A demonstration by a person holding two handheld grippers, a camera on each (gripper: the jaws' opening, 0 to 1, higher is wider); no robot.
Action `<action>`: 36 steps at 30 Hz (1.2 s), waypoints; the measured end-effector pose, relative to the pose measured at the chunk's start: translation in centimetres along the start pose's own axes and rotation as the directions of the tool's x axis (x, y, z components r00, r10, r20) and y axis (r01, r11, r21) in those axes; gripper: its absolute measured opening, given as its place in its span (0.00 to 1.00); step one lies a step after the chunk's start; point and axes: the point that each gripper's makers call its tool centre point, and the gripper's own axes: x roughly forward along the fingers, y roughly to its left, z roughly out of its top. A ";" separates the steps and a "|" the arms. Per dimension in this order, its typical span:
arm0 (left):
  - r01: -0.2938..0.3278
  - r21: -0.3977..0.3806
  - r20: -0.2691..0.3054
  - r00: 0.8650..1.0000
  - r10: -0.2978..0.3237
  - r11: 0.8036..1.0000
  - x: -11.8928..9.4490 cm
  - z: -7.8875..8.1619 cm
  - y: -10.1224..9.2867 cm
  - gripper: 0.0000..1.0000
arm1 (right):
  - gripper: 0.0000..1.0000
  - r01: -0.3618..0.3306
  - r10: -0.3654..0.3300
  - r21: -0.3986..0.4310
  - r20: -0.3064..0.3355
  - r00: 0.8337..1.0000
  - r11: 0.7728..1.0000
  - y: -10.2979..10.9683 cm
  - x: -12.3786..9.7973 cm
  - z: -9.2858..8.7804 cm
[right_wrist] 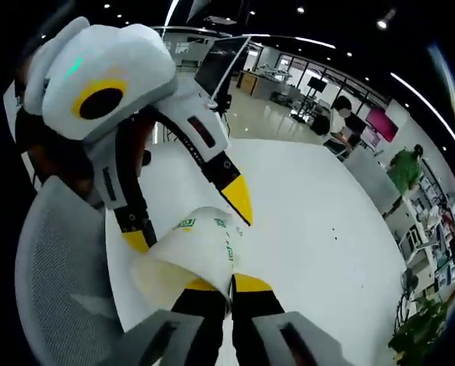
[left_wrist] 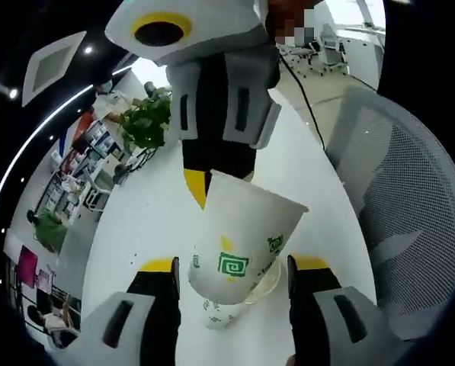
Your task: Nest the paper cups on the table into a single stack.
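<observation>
Cup (left_wrist: 246,236) held by right gripper (left_wrist: 206,183) sits tilted in lower cup (left_wrist: 225,311).

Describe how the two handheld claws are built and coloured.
Both claws have white-grey moulded bodies, black jaws with yellow tips, and a yellow-ringed round lens housing. The left claw shows grey slotted side panels; a thin black cable trails behind the right claw.

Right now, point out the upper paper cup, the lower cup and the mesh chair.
Upper paper cup (left_wrist: 238,240), left gripper view, printed side wall.
Lower cup (left_wrist: 219,313), left gripper view, side wall.
Mesh chair (left_wrist: 410,191), left gripper view, backrest mesh.
</observation>
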 end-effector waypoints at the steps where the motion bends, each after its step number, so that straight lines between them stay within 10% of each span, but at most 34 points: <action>1: 0.004 0.005 0.000 1.000 -0.004 1.000 0.0 0.0 -0.1 0.53 | 0.00 -0.007 0.007 -0.008 0.003 1.000 1.000 0.2 0.1 0.2; 36: 0.000 -0.016 0.035 0.999 0.001 1.000 -1.4 0.3 -0.8 0.36 | 0.14 -0.040 0.042 -0.028 0.066 0.997 0.999 1.0 1.4 1.1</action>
